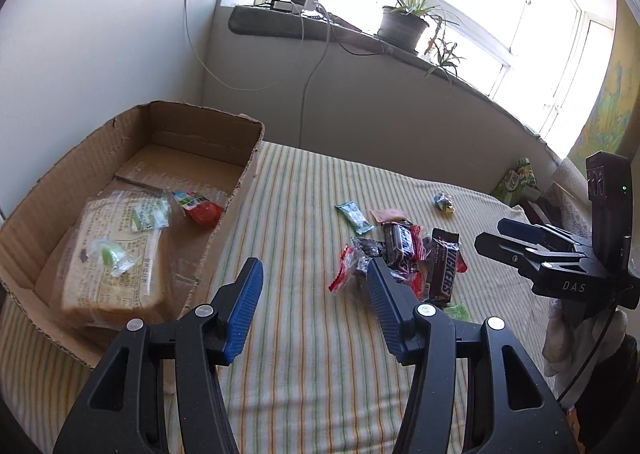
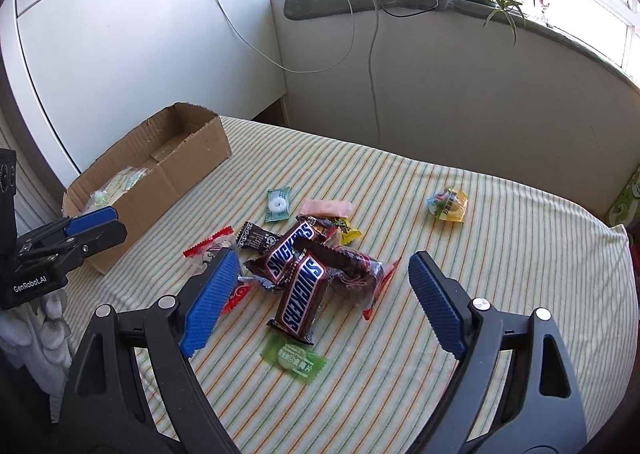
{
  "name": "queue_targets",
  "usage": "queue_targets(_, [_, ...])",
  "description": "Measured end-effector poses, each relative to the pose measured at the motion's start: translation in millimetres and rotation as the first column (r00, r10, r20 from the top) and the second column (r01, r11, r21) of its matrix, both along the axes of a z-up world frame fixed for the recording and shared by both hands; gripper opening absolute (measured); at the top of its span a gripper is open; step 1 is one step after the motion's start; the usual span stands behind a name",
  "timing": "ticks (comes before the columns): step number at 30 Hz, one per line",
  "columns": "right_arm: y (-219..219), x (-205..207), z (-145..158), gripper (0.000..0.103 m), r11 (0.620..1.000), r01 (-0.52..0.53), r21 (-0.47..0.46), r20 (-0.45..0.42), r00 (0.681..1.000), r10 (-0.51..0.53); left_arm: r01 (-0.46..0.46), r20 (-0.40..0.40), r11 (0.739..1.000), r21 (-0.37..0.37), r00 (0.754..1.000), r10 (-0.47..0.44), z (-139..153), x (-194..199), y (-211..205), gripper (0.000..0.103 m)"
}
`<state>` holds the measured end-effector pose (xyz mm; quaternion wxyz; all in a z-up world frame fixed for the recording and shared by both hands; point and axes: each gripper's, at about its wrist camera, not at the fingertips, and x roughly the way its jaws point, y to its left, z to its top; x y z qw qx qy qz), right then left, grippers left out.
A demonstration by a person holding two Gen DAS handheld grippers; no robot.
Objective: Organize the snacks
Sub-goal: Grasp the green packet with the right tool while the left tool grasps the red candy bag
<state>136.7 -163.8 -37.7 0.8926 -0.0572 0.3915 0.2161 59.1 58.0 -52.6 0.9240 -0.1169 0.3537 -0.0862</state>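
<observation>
A pile of snacks lies on the striped cloth: two Snickers bars (image 2: 301, 294) (image 1: 442, 274), red and dark wrappers, a teal mint packet (image 2: 277, 204) (image 1: 354, 217), a green packet (image 2: 294, 361) and a yellow candy (image 2: 448, 204) (image 1: 444, 201). A cardboard box (image 1: 236, 189) (image 2: 160, 189) at the left holds a bag of bread (image 1: 116, 254) and small packets. My left gripper (image 1: 314, 282) is open and empty between box and pile. My right gripper (image 2: 322, 290) is open and empty, hovering over the Snickers pile.
The bed's striped cloth (image 2: 500, 294) ends at a grey wall below a windowsill with a potted plant (image 1: 404, 23) and cables. A green carton (image 1: 516, 177) stands at the far right. A white cabinet (image 2: 120, 33) is behind the box.
</observation>
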Motion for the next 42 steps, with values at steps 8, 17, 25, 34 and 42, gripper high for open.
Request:
queue_targets(8, [-12, -19, -23, 0.081, 0.999, -0.033, 0.006, -0.061, 0.998, 0.033, 0.047, -0.046, 0.999, -0.024, 0.998, -0.048, -9, 8, -19, 0.053])
queue_targets(17, [0, -21, -60, 0.047, 0.981, -0.192, -0.002, -0.202, 0.961, 0.188, 0.095, -0.104, 0.993, -0.075, 0.989, -0.103, -22, 19, -40, 0.053])
queue_targets(25, [5, -20, -66, 0.047, 0.970, -0.242, 0.003, -0.220, 0.946, 0.237, 0.081, -0.171, 0.992, -0.101, 0.980, -0.097, -37, 40, -51, 0.063])
queue_targets(34, [14, -31, -68, 0.041, 0.957, -0.282, -0.068, -0.189, 0.945, 0.265, 0.054, -0.195, 0.998, 0.018, 0.980, -0.049, -49, 55, -65, 0.063])
queue_targets(42, [19, -32, -69, 0.030, 0.952, -0.286, -0.106, -0.170, 0.949, 0.266, 0.086, -0.171, 0.994, 0.059, 0.982, -0.075, -46, 54, -72, 0.042])
